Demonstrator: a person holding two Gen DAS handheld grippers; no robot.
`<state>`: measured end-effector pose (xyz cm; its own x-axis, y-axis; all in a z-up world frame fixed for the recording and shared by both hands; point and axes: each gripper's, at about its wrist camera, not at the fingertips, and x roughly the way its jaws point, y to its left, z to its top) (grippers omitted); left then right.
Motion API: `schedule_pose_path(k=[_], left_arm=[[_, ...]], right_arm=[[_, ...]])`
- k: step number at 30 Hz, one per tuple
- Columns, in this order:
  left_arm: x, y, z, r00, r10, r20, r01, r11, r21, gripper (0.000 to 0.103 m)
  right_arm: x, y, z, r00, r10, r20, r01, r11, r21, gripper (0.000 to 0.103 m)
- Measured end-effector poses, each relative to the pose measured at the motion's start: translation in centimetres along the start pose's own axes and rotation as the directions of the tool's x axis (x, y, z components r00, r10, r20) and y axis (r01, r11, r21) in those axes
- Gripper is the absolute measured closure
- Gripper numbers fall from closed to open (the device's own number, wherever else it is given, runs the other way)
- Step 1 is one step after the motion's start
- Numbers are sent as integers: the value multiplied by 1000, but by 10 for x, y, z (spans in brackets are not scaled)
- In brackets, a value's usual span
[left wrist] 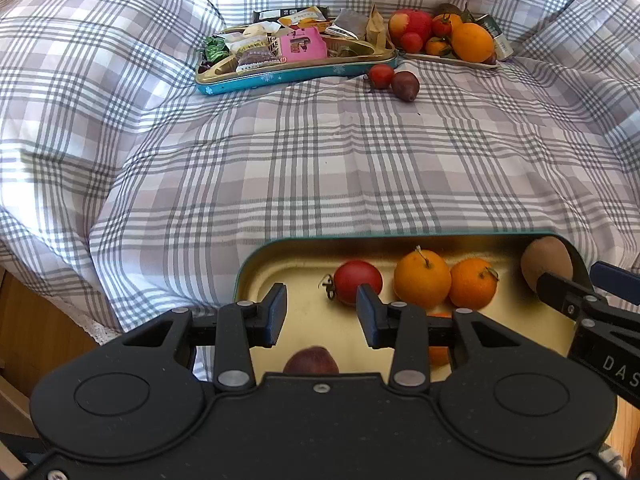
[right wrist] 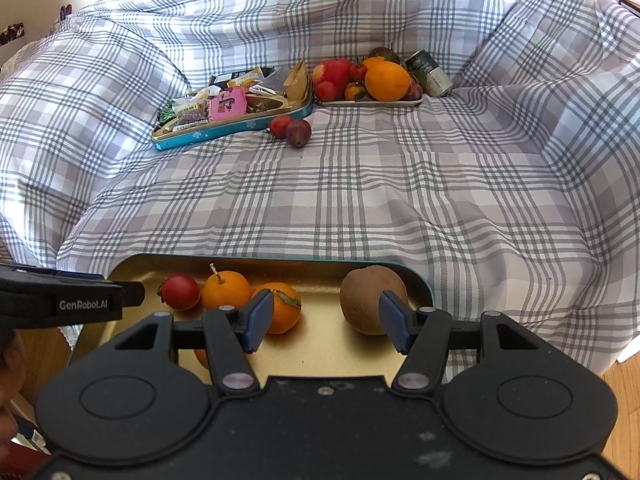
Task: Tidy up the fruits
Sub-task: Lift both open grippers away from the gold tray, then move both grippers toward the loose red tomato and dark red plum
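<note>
A gold-lined tin tray [left wrist: 280, 264] sits at the near edge of the plaid bed. It holds a red fruit [left wrist: 357, 282], an orange [left wrist: 422, 278], a tangerine [left wrist: 472, 282], a brown round fruit [left wrist: 546, 264] and a dark red fruit [left wrist: 312, 360] half hidden under my gripper. My left gripper [left wrist: 322, 308] hovers open over the tray's left part, just left of the red fruit, with nothing between its pads. My right gripper [right wrist: 326, 320] is open between the tangerine [right wrist: 282, 308] and the brown fruit [right wrist: 372, 300], holding nothing.
Far back lie a blue tin of snack packets [left wrist: 296, 68] and a plate piled with fruit [left wrist: 440, 36], with a can [left wrist: 496, 36] beside it. A loose red fruit [left wrist: 381, 76] and a dark pear-shaped fruit [left wrist: 406, 86] rest on the sheet. Pillows bulge on both sides.
</note>
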<state>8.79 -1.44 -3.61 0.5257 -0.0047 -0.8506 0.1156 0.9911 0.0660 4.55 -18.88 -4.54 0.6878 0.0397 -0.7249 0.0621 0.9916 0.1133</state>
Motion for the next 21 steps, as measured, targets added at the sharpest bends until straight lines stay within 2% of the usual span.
schedule_pose_path(k=[21], left_arm=[[47, 4, 67, 1000, 16, -16, -16, 1000, 6, 55]], right_arm=[[63, -2, 60, 999, -15, -42, 15, 1000, 3, 41]])
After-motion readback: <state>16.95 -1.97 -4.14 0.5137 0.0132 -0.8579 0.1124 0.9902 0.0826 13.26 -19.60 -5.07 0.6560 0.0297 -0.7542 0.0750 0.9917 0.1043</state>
